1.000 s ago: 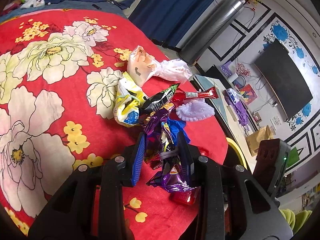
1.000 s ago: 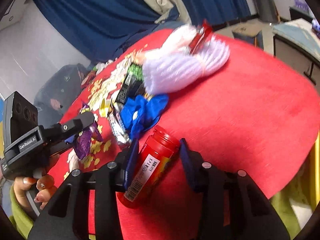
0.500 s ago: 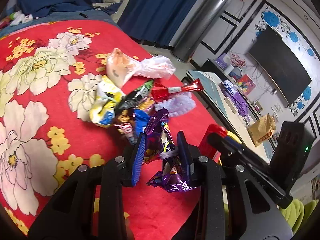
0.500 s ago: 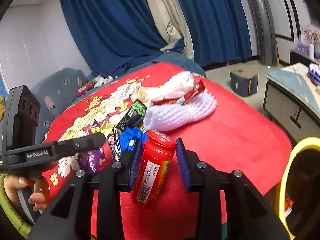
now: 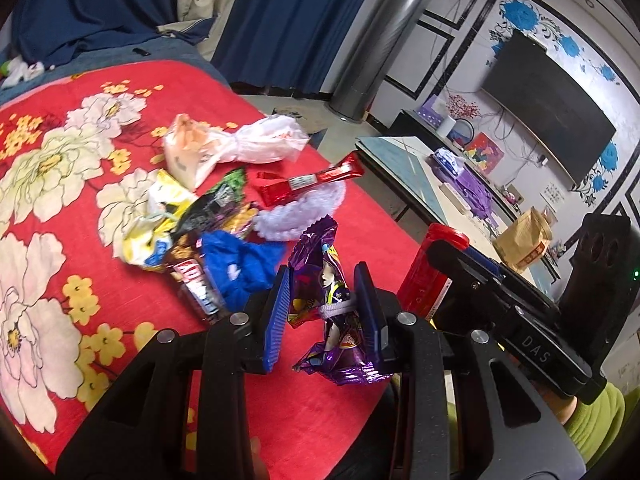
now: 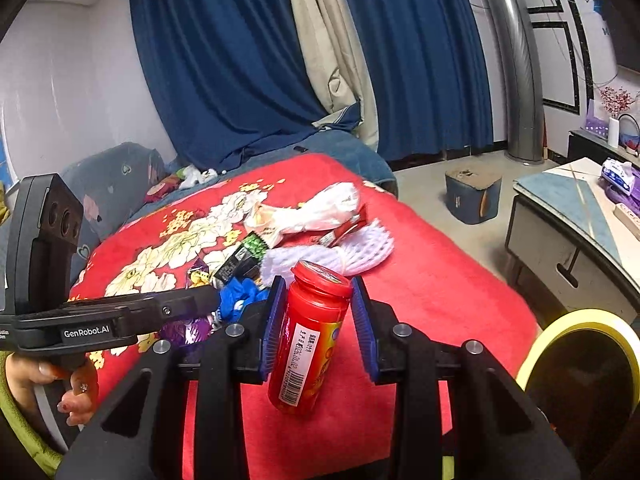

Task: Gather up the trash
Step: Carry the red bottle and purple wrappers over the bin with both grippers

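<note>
My left gripper [image 5: 322,280] is shut on a crumpled purple snack wrapper [image 5: 316,248], held just above the red flowered cover [image 5: 60,208]. My right gripper [image 6: 318,292] is shut on a red plastic bottle [image 6: 310,336] with a red cap, lifted clear of the cover and nearly upright. In the left wrist view the bottle [image 5: 428,276] shows to the right of the wrapper. Beyond both lies a trash pile: white plastic bag [image 5: 240,144], red bar wrapper [image 5: 308,182], white foam net [image 5: 296,216], blue wrapper [image 5: 240,264], yellow packet [image 5: 156,220].
A dark bin with a yellow rim [image 6: 576,320] stands low at the right, beside the cover's edge. Past it are a low table [image 6: 560,216], a small blue box [image 6: 474,196] on the floor and a silver column [image 5: 380,40]. Blue curtains hang behind.
The right gripper's jaws closed onto the red bottle, lifted it off the cover and turned it upright. The left gripper drew back and up with the purple wrapper, and the two grippers came side by side.
</note>
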### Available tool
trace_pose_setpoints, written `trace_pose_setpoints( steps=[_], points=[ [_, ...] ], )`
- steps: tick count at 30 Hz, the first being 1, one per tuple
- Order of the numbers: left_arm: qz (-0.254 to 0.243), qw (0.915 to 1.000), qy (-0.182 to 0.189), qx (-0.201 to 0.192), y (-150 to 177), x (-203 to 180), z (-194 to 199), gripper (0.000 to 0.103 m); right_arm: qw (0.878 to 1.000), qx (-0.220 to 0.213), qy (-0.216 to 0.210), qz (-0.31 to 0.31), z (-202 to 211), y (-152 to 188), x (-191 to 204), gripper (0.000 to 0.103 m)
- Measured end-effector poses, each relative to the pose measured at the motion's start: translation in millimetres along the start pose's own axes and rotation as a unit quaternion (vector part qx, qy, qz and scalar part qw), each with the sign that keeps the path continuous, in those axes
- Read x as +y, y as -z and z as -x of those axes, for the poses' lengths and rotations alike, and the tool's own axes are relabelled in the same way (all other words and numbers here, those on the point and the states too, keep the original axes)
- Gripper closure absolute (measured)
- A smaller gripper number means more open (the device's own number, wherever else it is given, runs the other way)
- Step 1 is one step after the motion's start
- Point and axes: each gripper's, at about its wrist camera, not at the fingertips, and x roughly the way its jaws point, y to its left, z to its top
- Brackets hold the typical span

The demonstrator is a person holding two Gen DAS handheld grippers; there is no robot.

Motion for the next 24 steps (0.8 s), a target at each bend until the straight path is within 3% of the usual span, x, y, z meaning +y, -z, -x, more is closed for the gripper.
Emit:
trace_pose_setpoints(
  steps=[24],
  points=[
    [-0.079, 0.9965, 0.027, -0.005, -1, -78, -29, 0.078, 0.996, -0.043, 0.073, -0.040, 57, -1, -74, 0.072]
  ],
)
